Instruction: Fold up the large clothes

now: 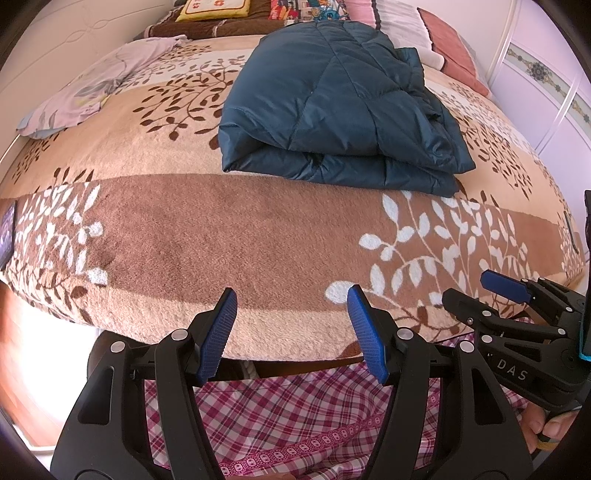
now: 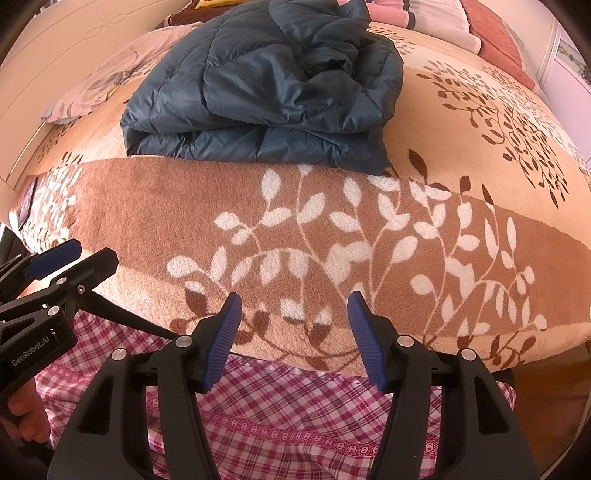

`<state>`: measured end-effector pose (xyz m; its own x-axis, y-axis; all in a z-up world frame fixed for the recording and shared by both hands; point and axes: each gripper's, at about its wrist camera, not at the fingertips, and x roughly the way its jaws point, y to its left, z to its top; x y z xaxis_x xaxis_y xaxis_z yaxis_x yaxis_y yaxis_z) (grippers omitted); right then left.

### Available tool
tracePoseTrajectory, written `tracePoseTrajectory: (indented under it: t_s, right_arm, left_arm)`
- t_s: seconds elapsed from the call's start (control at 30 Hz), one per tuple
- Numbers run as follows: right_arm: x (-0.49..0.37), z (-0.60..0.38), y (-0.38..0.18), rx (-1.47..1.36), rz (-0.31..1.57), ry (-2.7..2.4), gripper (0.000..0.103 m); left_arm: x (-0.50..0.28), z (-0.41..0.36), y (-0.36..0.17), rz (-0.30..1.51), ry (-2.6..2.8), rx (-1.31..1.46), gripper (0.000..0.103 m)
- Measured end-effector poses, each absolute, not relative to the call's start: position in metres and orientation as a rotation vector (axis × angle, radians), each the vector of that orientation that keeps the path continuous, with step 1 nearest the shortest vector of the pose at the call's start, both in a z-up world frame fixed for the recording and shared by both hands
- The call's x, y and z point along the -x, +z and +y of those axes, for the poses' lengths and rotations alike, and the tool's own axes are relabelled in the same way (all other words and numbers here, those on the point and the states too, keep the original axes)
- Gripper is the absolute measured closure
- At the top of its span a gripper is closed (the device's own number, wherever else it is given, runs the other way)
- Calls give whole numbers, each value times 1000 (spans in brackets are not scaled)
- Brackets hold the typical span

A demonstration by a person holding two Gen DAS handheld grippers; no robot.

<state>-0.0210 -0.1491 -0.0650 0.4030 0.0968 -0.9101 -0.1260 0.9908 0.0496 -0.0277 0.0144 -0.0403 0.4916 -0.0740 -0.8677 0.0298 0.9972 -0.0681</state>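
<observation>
Both tongs (image 1: 291, 332) short of jacket (image 1: 332, 110)

Jackets: one, dark blue (image 1: 332, 107), folded.
Blankets: one, leaf-patterned (image 1: 221, 229).
Grippers: two, left gripper (image 1: 291, 332) and right gripper (image 2: 293, 334), each with two blue pads spread apart.
Pale floral cloths: one (image 1: 92, 85), far left.
Yellow cushions: one (image 1: 214, 9).
Pink pillows: one (image 1: 454, 48), far right.
Plaid skirts: one (image 1: 277, 413), at the bed's edge.
</observation>
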Motion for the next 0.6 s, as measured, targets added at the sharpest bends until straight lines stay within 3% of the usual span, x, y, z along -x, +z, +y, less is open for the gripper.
tracePoseTrajectory:
  t_s: [0.6]
  right_arm:
    - [22,-151,-70,31,1156,142,44]
  left_arm:
    - [25,18,-45,1071,-66,42,41]
